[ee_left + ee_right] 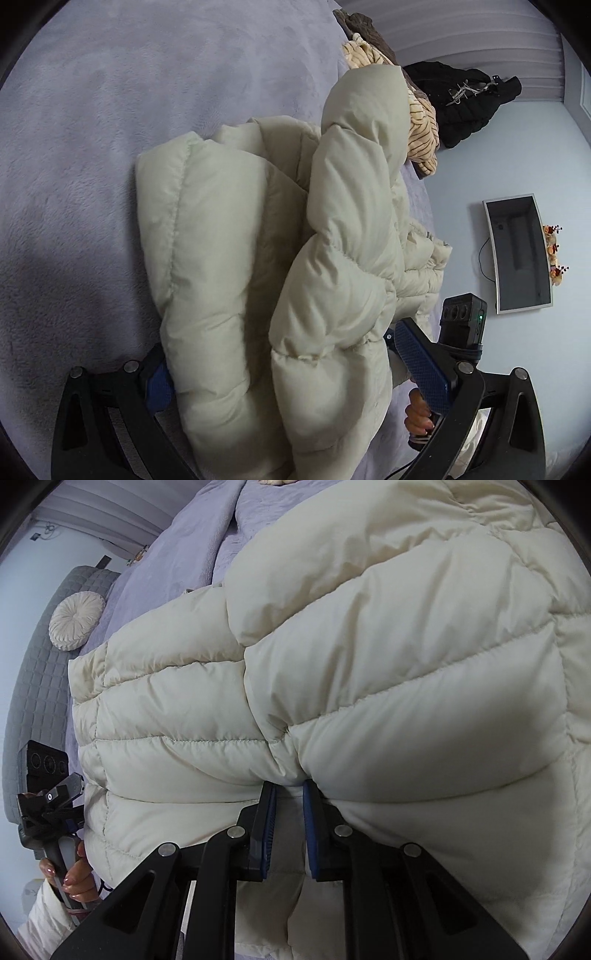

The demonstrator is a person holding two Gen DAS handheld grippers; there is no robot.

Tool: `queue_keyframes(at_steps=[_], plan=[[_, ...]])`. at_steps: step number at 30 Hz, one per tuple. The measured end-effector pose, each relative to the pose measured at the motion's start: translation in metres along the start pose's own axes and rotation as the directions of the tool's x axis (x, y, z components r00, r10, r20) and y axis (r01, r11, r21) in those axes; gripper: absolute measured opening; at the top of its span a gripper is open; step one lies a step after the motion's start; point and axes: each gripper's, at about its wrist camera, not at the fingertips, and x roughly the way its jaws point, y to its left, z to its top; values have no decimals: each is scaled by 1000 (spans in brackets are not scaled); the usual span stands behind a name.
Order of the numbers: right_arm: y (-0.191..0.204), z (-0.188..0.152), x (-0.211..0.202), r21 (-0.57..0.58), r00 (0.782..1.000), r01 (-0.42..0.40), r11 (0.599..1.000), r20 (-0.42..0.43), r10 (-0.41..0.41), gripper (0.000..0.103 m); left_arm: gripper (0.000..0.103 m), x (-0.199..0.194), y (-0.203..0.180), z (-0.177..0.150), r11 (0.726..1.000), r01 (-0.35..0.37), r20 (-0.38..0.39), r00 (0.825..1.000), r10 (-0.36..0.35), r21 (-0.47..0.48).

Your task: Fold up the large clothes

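Cream quilted puffer jacket [369,664] bulges on a lavender bedspread [92,129], a fold pinched in the right gripper [289,801]. The left gripper [295,373] stands spread wide around a thick roll of it; its left fingertip is hidden.

The puffy coat [266,266] lay on the bed [92,129] right in front of me. My left gripper [295,376] was around its near edge. My right gripper [290,834] pinched a fold. More clothes [424,110] lay behind the coat.
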Motion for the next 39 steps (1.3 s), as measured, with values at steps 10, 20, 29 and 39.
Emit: queue_keyframes(at_steps=[10,20,29,39], plan=[[-12,-1,-3,10,1000,-26,1000,4,26,15,34,34,-71,2,972,-161,-35,985,169,174],[27,19,-81,-134,992,-12,991,121,28,18,28,27,-83,1,953,-225,-4,973,230,204],[3,71,17,-122,998,60,991,0,-60,12,28,27,-115,0,954,-208,18,978,209,216],[3,67,14,-134,999,44,990,7,-43,12,28,30,-164,-2,929,-269,40,963,267,254]])
